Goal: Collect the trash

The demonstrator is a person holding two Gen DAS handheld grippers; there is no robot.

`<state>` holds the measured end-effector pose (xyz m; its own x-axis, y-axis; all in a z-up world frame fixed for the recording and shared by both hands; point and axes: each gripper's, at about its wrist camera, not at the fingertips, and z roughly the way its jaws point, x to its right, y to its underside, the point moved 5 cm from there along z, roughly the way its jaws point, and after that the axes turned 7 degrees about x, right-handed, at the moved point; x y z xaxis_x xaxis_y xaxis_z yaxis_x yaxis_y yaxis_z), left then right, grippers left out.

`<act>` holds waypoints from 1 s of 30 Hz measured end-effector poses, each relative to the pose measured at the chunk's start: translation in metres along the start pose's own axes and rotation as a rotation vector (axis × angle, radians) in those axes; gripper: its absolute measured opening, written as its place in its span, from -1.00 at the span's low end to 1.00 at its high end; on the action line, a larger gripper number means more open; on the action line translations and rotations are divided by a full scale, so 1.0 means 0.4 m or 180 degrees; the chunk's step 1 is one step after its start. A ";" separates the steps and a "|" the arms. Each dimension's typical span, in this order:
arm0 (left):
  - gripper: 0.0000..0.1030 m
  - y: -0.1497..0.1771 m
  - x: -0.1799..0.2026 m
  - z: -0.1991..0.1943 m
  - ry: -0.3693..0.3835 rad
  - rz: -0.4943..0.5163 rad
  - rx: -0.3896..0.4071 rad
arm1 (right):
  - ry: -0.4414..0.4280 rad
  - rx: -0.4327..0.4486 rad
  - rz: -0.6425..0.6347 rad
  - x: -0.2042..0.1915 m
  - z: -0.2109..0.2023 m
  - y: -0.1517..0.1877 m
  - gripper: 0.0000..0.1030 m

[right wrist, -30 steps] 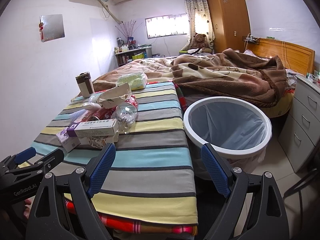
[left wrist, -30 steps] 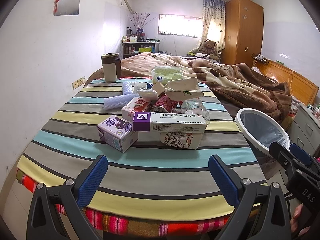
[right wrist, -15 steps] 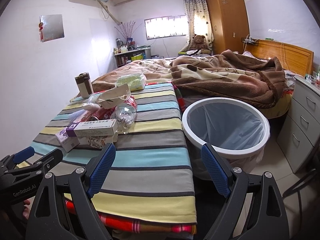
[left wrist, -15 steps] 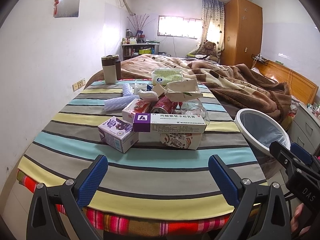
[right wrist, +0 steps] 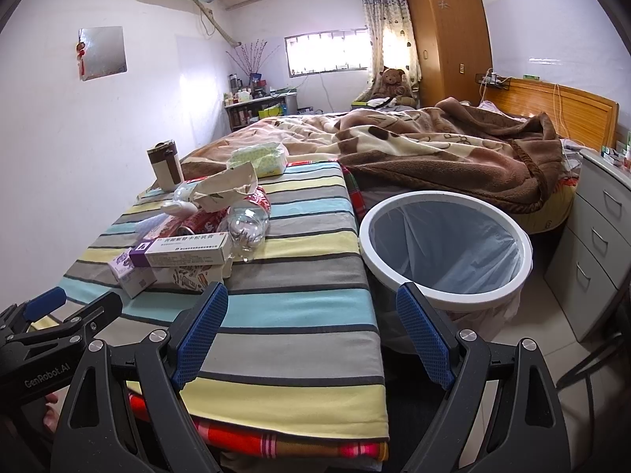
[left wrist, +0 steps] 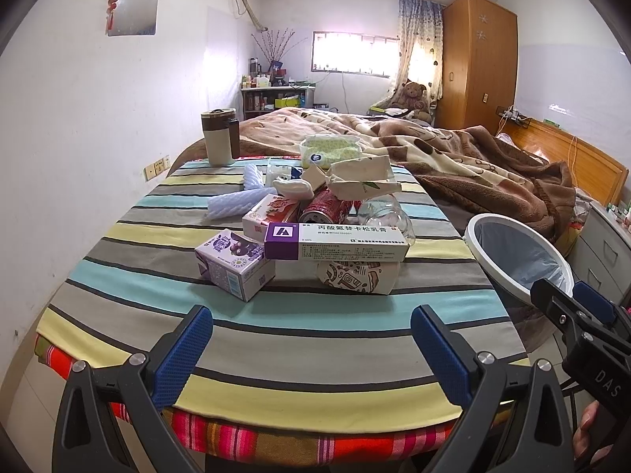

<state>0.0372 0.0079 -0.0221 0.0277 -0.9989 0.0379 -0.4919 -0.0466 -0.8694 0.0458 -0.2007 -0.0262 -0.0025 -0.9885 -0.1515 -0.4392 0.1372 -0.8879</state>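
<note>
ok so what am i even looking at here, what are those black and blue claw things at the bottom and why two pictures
Those are two hand-held grippers; a person carries one in each hand, and each has a wide-angle camera looking along its fingers. One picture comes from the left gripper, the other from the right gripper. Both are open and hold nothing. Ahead is a table with a striped cloth carrying a pile of rubbish: a long purple-and-white box, a small purple carton, a red can and a clear plastic bottle. Beside the table stands a white lined bin.
</note>
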 end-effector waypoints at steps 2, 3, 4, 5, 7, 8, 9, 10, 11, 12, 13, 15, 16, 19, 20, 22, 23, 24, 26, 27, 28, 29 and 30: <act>0.98 0.001 -0.001 0.003 -0.0001 0.0005 -0.0005 | 0.0001 -0.0002 -0.0005 -0.001 0.000 0.001 0.73; 0.98 0.001 -0.002 0.005 -0.0001 0.0007 -0.0008 | 0.0004 -0.0004 -0.0006 -0.001 0.000 0.001 0.73; 0.98 0.001 -0.003 0.006 -0.0002 0.0009 -0.0011 | 0.0003 -0.0005 -0.0008 0.000 0.000 0.002 0.73; 0.98 0.001 -0.003 0.007 -0.0004 0.0009 -0.0010 | 0.0005 -0.0009 -0.0011 0.001 0.001 0.002 0.73; 0.98 0.001 -0.004 0.010 -0.0007 0.0005 -0.0017 | 0.0008 -0.0018 -0.0018 -0.002 0.004 0.004 0.73; 0.98 0.001 -0.005 0.008 -0.0006 0.0003 -0.0016 | 0.0008 -0.0023 -0.0021 -0.001 0.004 0.004 0.73; 0.98 0.001 -0.006 0.010 -0.0007 0.0001 -0.0019 | 0.0010 -0.0024 -0.0024 -0.003 0.006 0.005 0.73; 0.98 0.001 -0.008 0.014 -0.0008 -0.0001 -0.0026 | 0.0010 -0.0028 -0.0029 -0.003 0.006 0.005 0.73; 0.98 0.001 -0.010 0.015 -0.0008 -0.0002 -0.0027 | 0.0012 -0.0028 -0.0028 -0.006 0.008 0.007 0.73; 0.98 0.002 -0.011 0.016 -0.0007 -0.0002 -0.0027 | 0.0016 -0.0029 -0.0027 -0.005 0.007 0.007 0.73; 0.98 0.001 -0.014 0.017 -0.0012 -0.0002 -0.0028 | 0.0015 -0.0026 -0.0026 -0.006 0.008 0.006 0.73; 0.98 0.002 -0.011 0.016 -0.0015 0.0003 -0.0023 | 0.0013 -0.0026 -0.0032 -0.006 0.007 0.007 0.73; 0.98 0.001 -0.012 0.016 -0.0018 0.0001 -0.0023 | 0.0013 -0.0025 -0.0028 -0.006 0.008 0.006 0.73; 0.98 0.002 -0.012 0.017 -0.0014 0.0007 -0.0024 | 0.0012 -0.0033 -0.0030 -0.006 0.009 0.007 0.73; 0.98 0.003 -0.012 0.017 -0.0015 0.0008 -0.0023 | 0.0016 -0.0036 -0.0031 -0.006 0.009 0.008 0.73; 0.98 0.003 -0.013 0.016 -0.0016 0.0007 -0.0027 | 0.0012 -0.0036 -0.0039 -0.006 0.010 0.008 0.73; 0.98 0.003 -0.013 0.016 -0.0020 0.0006 -0.0027 | 0.0014 -0.0038 -0.0043 -0.006 0.011 0.008 0.73; 0.98 0.002 -0.015 0.017 -0.0020 0.0006 -0.0029 | 0.0017 -0.0042 -0.0045 -0.005 0.012 0.008 0.73; 0.98 0.002 -0.018 0.019 -0.0029 0.0006 -0.0025 | 0.0014 -0.0050 -0.0050 -0.008 0.018 0.007 0.73; 0.98 0.002 -0.018 0.021 -0.0035 0.0007 -0.0027 | 0.0018 -0.0054 -0.0053 -0.010 0.021 0.005 0.73; 0.98 0.001 -0.020 0.022 -0.0040 0.0006 -0.0030 | 0.0019 -0.0058 -0.0057 -0.012 0.024 0.004 0.73; 0.98 0.001 -0.022 0.024 -0.0046 0.0004 -0.0032 | 0.0018 -0.0061 -0.0060 -0.013 0.026 0.004 0.73; 0.98 0.002 -0.021 0.025 -0.0050 0.0006 -0.0035 | 0.0021 -0.0068 -0.0060 -0.012 0.029 0.004 0.73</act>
<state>0.0455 0.0164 -0.0281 0.0406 -0.9988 0.0285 -0.5016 -0.0451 -0.8639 0.0554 -0.1951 -0.0320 0.0001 -0.9913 -0.1319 -0.4582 0.1172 -0.8811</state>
